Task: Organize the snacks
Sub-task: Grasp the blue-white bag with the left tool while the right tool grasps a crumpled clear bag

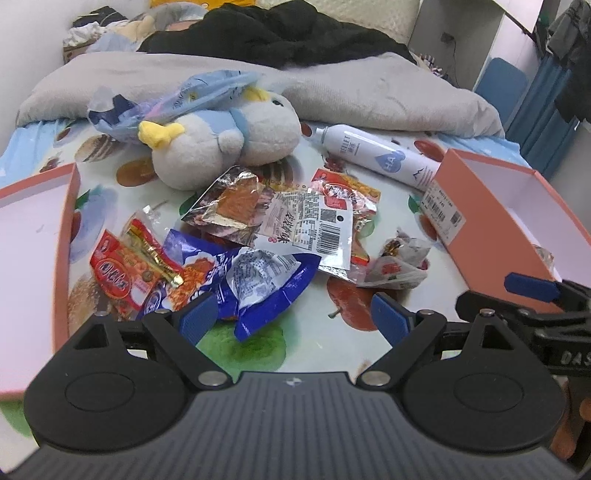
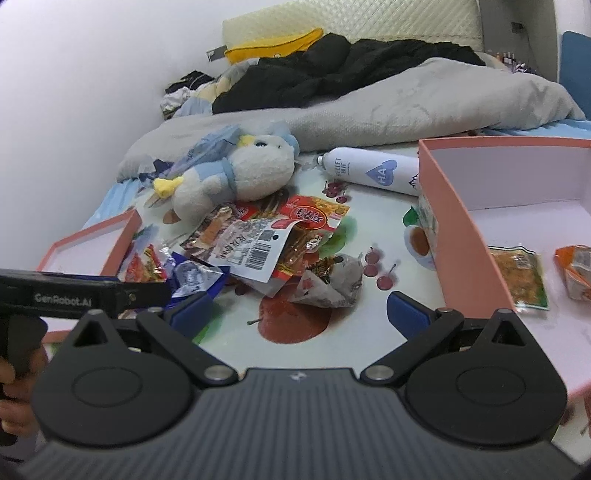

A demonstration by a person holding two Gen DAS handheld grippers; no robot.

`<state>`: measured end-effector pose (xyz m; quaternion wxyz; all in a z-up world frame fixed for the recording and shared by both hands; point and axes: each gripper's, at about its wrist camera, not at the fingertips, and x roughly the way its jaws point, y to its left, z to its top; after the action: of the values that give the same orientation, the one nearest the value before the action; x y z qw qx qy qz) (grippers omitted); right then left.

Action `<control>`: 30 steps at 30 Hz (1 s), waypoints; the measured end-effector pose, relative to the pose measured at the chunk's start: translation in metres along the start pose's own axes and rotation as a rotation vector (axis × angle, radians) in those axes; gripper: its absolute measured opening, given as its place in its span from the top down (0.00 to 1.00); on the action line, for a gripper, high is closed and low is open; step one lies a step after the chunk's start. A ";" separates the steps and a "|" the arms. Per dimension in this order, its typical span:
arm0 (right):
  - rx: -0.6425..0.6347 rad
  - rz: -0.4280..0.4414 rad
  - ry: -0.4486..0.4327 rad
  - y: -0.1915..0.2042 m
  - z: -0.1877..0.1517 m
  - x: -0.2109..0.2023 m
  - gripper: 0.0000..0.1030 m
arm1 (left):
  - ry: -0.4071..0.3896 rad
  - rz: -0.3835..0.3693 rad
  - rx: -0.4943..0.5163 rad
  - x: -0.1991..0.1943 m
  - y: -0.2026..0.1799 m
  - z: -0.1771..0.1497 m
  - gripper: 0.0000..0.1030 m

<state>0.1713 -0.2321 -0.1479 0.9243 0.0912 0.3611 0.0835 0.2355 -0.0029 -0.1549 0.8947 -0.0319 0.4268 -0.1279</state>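
A heap of snack packets lies on the fruit-print sheet: blue packets [image 1: 258,284], a red packet [image 1: 122,273], a white barcode packet [image 1: 314,225] and a crumpled grey wrapper [image 1: 399,264]. My left gripper [image 1: 293,319] is open and empty just in front of the blue packets. My right gripper [image 2: 299,312] is open and empty, near the grey wrapper [image 2: 332,280]. The pink box [image 2: 443,221] on the right holds a green-edged packet [image 2: 521,277] and an orange packet [image 2: 574,269]. A second pink box [image 1: 62,236] lies on the left.
A plush penguin [image 1: 229,140] and a white spray can [image 1: 380,155] lie behind the heap. A grey blanket [image 1: 369,88] and black clothes [image 1: 280,33] fill the back of the bed. A white wall [image 2: 92,74] is on the left.
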 end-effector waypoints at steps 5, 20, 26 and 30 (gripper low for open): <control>-0.018 -0.008 0.057 -0.008 0.007 0.037 0.08 | 0.017 0.021 0.046 0.028 0.004 0.003 0.11; -0.030 -0.041 0.167 -0.016 0.011 0.117 0.08 | 0.062 0.094 0.229 0.089 0.016 0.003 0.10; -0.076 -0.043 0.190 -0.011 0.006 0.129 0.26 | 0.061 0.057 0.191 0.099 0.023 0.001 0.13; -0.080 -0.041 0.184 -0.009 0.007 0.127 0.30 | 0.057 0.048 0.173 0.098 0.025 0.002 0.21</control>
<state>0.2687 -0.2132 -0.2276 0.8916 0.0388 0.4427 0.0868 0.3015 -0.0044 -0.2315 0.8844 0.0595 0.4401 -0.1438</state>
